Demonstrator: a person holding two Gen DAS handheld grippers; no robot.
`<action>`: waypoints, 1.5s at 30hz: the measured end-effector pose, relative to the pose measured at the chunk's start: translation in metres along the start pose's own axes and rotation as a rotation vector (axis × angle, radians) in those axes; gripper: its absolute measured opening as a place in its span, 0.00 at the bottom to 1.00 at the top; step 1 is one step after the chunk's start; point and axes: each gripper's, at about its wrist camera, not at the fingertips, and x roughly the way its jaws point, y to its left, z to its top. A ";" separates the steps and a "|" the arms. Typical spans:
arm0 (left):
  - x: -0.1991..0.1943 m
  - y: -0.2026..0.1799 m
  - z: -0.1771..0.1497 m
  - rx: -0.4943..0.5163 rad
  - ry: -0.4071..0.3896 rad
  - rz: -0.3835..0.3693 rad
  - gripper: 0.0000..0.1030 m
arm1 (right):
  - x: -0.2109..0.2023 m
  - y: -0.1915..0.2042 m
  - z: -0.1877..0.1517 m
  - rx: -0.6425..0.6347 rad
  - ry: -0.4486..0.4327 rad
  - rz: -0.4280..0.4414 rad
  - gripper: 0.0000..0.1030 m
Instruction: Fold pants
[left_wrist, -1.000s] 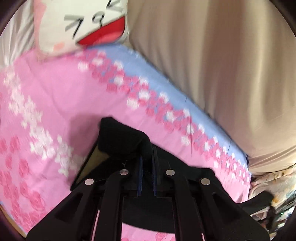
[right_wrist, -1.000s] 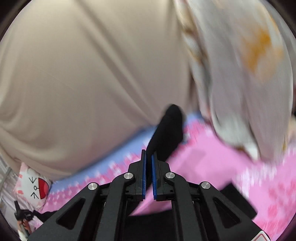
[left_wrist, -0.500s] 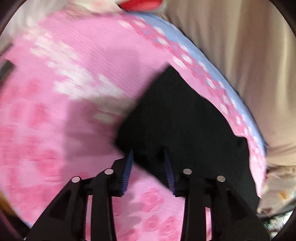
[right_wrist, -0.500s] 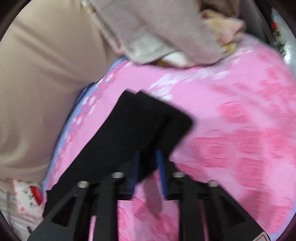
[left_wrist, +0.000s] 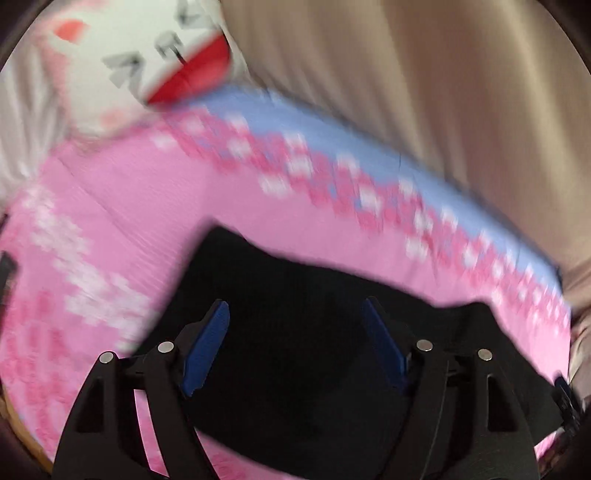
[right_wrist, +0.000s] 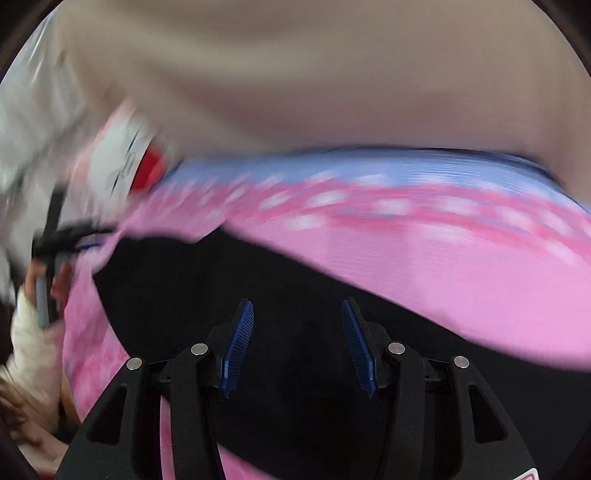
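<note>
The black pants (left_wrist: 303, 332) lie flat on a pink flowered bedsheet (left_wrist: 129, 206) with a blue border, spread across the bed in a long dark band; in the right wrist view they (right_wrist: 207, 280) run from the left edge down to the lower right. Both views are blurred by motion.

The left gripper (left_wrist: 295, 341) stands wide apart over the pants, its blue pads (left_wrist: 207, 343) clear of each other with only flat black cloth seen between them. Its jaws have just been opening, and no fold of cloth is pinched or lifted. Whether the tips touch the fabric cannot be told.

The right gripper (right_wrist: 297, 341) is parted too, less widely, its ribbed blue pads (right_wrist: 238, 347) facing each other over the pants. Its jaws have just been opening as well, and nothing is clamped between them.

A white cartoon pillow (left_wrist: 147, 55) with a red mouth sits at the head of the bed, beside a beige curtain (left_wrist: 443, 92)
</note>
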 end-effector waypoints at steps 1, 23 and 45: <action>0.014 -0.002 -0.003 -0.004 0.035 -0.013 0.70 | 0.028 0.015 0.013 -0.037 0.031 0.016 0.48; 0.023 -0.005 -0.011 0.057 -0.071 0.159 0.89 | 0.086 0.040 0.039 0.010 0.063 0.144 0.14; -0.062 0.049 -0.073 -0.078 -0.144 0.252 0.93 | -0.071 -0.055 -0.116 0.291 -0.077 -0.160 0.27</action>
